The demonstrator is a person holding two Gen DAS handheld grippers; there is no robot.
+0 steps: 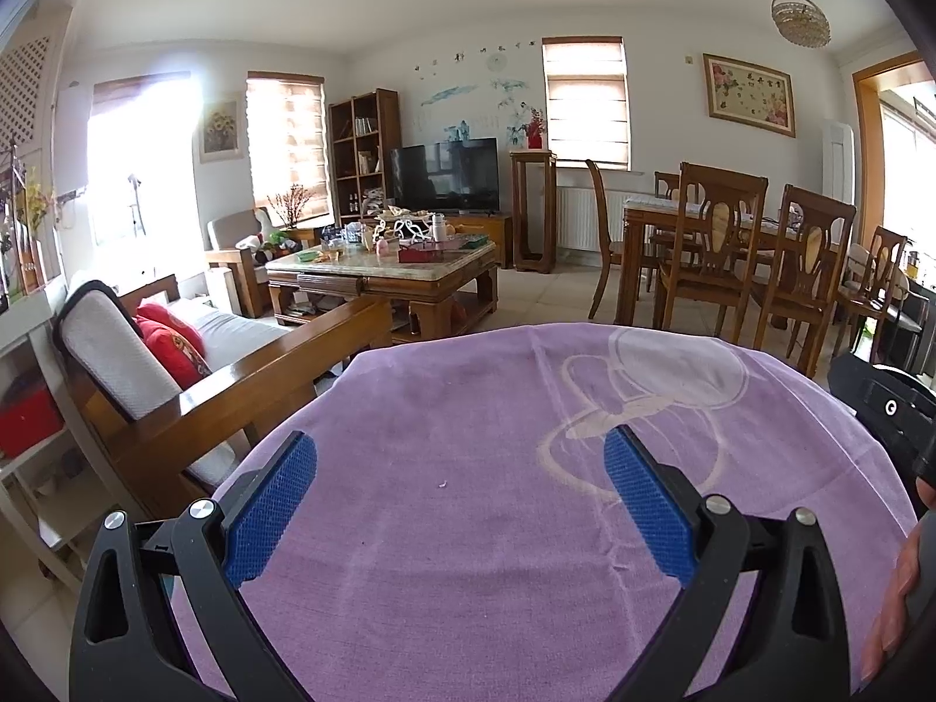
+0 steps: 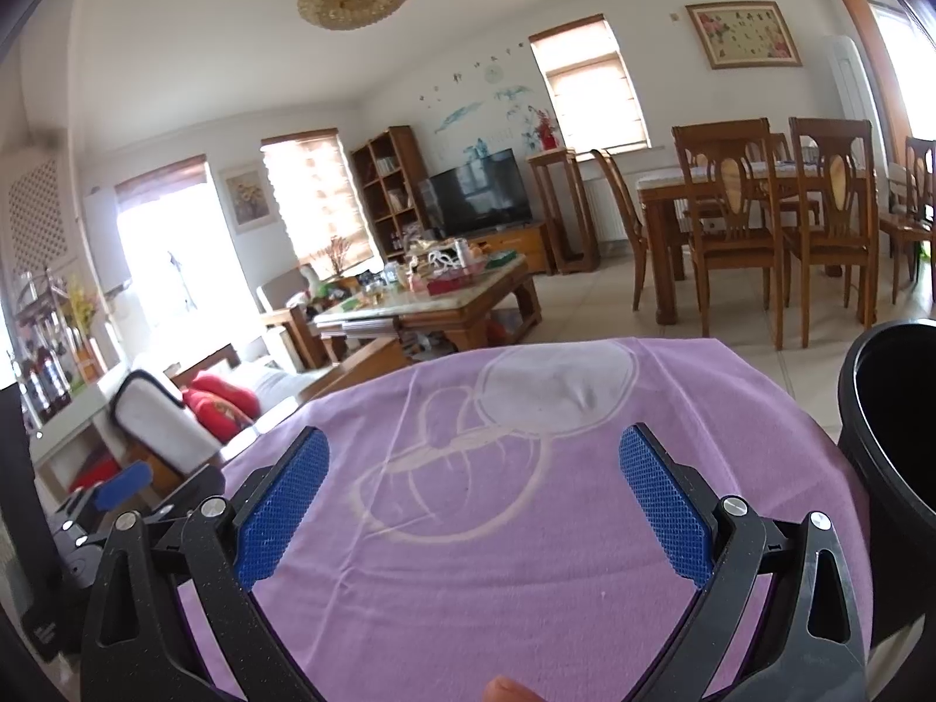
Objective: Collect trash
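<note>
My left gripper is open and empty, held low over a purple cloth with a pale looping pattern. My right gripper is open and empty over the same purple cloth. A black bin stands at the right edge of the cloth, close to my right gripper's right finger. A tiny white speck lies on the cloth between the left fingers. The right gripper's body shows at the right edge of the left wrist view; the left gripper shows at the lower left of the right wrist view.
A wooden sofa with white and red cushions stands left of the cloth. A cluttered coffee table is ahead, a TV behind it. A dining table with chairs is at the right. A white shelf is at far left.
</note>
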